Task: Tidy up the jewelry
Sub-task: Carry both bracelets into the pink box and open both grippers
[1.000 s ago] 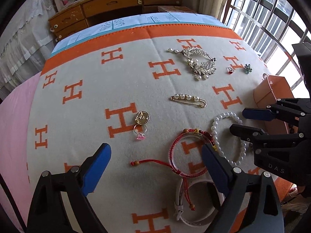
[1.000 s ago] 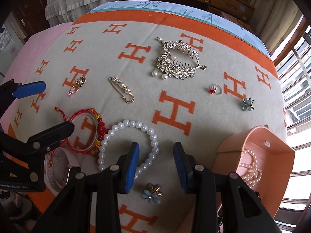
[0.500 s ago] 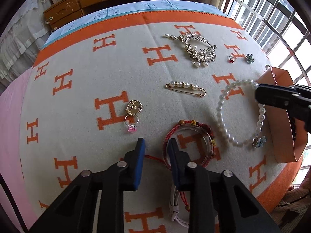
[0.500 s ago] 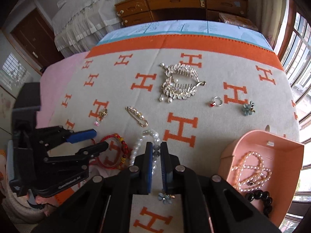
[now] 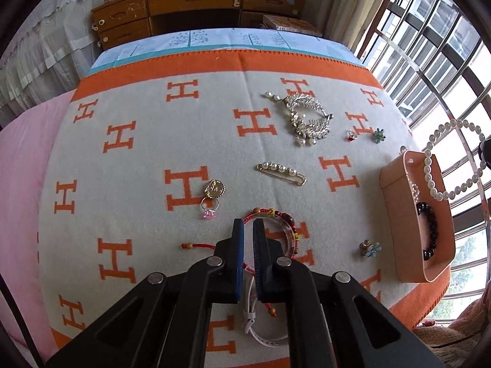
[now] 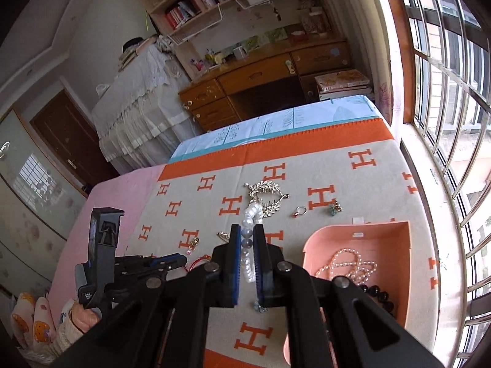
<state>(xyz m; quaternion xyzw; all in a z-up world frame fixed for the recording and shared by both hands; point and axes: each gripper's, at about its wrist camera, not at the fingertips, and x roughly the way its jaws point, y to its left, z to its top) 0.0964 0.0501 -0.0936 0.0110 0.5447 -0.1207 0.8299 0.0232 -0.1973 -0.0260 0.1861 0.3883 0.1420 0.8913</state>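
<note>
Left wrist view shows the cream blanket with orange H pattern (image 5: 147, 165), and at its window-side edge the peach-pink open plastic box (image 5: 396, 214), taken here as landmark. Hanging above that box's near wall is the white pearl bead bracelet (image 5: 429, 171), its loop upright and clear of the blanket. Right gripper (image 6: 248, 253) is clenched on this bracelet, the beads pinched between the blue pads; the box lies just right of and below the claw, so judged, a short rightward carry suits the drop. Left gripper (image 5: 248, 253) is pinched on the red cord bracelet with beads (image 5: 287, 219), well left of the box.
</note>
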